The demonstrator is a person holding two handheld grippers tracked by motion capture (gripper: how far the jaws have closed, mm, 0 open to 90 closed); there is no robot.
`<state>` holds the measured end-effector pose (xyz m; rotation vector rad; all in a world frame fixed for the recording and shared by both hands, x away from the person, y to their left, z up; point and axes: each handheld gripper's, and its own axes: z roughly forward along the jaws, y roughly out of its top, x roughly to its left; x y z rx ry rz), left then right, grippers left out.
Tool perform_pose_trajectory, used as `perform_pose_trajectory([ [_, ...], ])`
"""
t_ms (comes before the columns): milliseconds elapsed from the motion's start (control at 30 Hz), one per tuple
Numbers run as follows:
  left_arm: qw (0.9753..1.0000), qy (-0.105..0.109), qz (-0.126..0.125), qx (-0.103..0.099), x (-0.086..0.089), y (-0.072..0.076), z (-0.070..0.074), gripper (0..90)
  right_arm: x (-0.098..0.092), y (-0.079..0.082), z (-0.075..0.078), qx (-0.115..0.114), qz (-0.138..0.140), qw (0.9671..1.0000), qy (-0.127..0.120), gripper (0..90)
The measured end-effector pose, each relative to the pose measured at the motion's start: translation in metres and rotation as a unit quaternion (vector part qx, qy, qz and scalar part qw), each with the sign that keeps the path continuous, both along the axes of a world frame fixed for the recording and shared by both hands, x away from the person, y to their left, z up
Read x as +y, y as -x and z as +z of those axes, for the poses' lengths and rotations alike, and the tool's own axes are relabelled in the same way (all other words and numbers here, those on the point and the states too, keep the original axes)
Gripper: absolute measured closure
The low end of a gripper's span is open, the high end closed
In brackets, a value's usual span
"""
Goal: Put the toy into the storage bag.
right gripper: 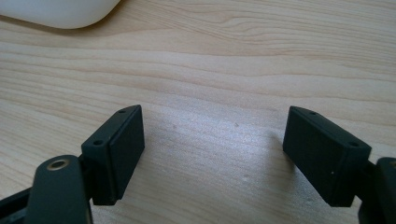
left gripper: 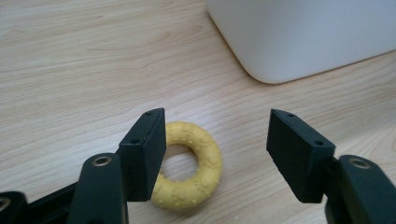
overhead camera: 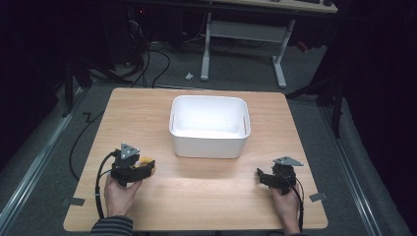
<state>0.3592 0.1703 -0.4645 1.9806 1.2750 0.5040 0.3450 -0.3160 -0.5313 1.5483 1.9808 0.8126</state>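
A yellow studded rubber ring [left gripper: 194, 165] lies flat on the wooden table [overhead camera: 196, 196], near its front left; in the high view the ring [overhead camera: 147, 163] peeks out beside my left gripper [overhead camera: 142, 169]. My left gripper [left gripper: 217, 156] is open over the ring, its left jaw covering the ring's left side, its right jaw apart from it. My right gripper [overhead camera: 263, 178] rests at the front right, pointing left. In its own view the right gripper [right gripper: 212, 154] is open with bare wood between the jaws.
A white rectangular bin [overhead camera: 210, 146] stands empty at the table's middle, a little beyond both grippers; its corner shows in the left gripper view [left gripper: 299, 37] and the right gripper view [right gripper: 56, 11]. A desk frame [overhead camera: 243, 34] and cables lie on the floor beyond.
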Motion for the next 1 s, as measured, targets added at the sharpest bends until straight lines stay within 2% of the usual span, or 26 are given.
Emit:
perform_pose_trajectory([
  [167, 0.9998, -0.012, 0.014, 0.009, 0.008, -0.005, -0.005, 39.6, 0.000, 0.000, 0.000, -0.001, 0.000, 1.0000, 0.000, 20.9],
  [400, 0.9993, -0.018, 0.026, 0.021, 0.015, -0.011, -0.013, 40.2, 0.000, 0.000, 0.000, -0.001, 0.000, 1.0000, 0.000, 20.9],
  [1000, 0.9967, -0.058, 0.026, 0.050, 0.016, -0.028, -0.028, 41.5, 0.000, 0.000, 0.000, -0.002, 0.000, 1.0000, 0.000, 20.9],
])
